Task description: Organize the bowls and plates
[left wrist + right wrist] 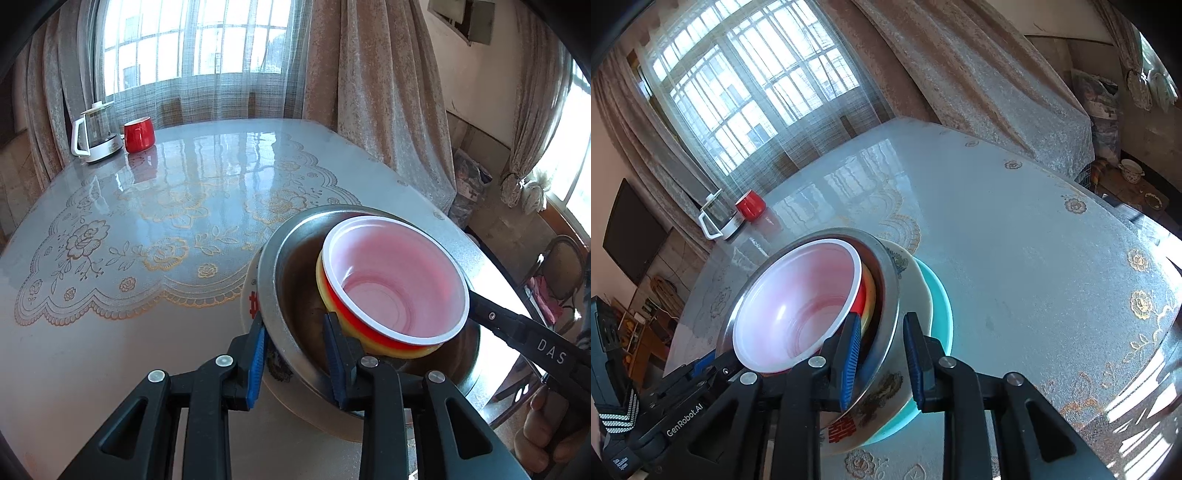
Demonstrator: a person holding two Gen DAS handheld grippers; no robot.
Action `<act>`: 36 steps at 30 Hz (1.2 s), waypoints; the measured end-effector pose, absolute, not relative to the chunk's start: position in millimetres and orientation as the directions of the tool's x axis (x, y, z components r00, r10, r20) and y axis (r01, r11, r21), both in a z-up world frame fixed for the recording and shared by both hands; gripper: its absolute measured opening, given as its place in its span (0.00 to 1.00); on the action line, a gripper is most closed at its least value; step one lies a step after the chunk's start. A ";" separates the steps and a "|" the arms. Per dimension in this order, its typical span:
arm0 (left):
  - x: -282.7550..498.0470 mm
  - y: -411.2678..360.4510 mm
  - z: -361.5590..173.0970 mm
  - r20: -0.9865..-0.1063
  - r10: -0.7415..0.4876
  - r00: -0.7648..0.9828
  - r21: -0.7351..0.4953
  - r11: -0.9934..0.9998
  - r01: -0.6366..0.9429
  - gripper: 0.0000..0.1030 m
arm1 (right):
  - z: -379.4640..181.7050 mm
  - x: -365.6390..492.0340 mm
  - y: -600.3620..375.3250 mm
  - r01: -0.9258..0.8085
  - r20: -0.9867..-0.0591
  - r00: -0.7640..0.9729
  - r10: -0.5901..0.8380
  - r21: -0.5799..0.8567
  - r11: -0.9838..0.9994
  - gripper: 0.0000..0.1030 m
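A stack stands on the table: a red bowl with a white inside (pixel 395 280) (pixel 798 306) in a yellow bowl (pixel 369 343), in a steel bowl (pixel 291 258) (pixel 890 295), in a white patterned bowl (pixel 886 391), on a teal plate (pixel 942 306). My left gripper (pixel 295 354) straddles the steel bowl's near rim, jaws apart. My right gripper (pixel 881 358) straddles the stack's rim on the other side, jaws apart around the steel and white bowls. Its arm (pixel 524 332) shows in the left wrist view.
A glass kettle (pixel 96 133) (pixel 718 218) and a red mug (pixel 138 134) (pixel 750 205) stand at the table's far corner. The table (pixel 147 229) has a glossy lace-print cover. Curtains hang behind; a chair (pixel 557 269) stands to the right.
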State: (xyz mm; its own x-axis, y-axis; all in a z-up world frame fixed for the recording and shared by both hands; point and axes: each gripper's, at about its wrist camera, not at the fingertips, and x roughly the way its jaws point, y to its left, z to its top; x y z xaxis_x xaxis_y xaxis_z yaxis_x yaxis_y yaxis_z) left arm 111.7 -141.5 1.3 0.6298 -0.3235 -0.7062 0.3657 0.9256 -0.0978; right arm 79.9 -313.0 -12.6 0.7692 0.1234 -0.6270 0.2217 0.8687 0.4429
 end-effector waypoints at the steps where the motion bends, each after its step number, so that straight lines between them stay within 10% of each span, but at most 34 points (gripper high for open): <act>1: 111.0 -140.4 1.9 -0.704 -0.324 0.631 -0.100 0.926 0.364 0.30 | -12.1 79.0 -313.1 0.222 -0.625 0.771 0.123 0.444 0.868 0.25; 36: 53.9 -83.6 -5.0 -0.628 -0.154 0.763 -0.038 0.985 0.168 0.72 | -4.3 41.5 -257.3 0.302 -0.586 0.800 -0.130 0.206 0.931 0.42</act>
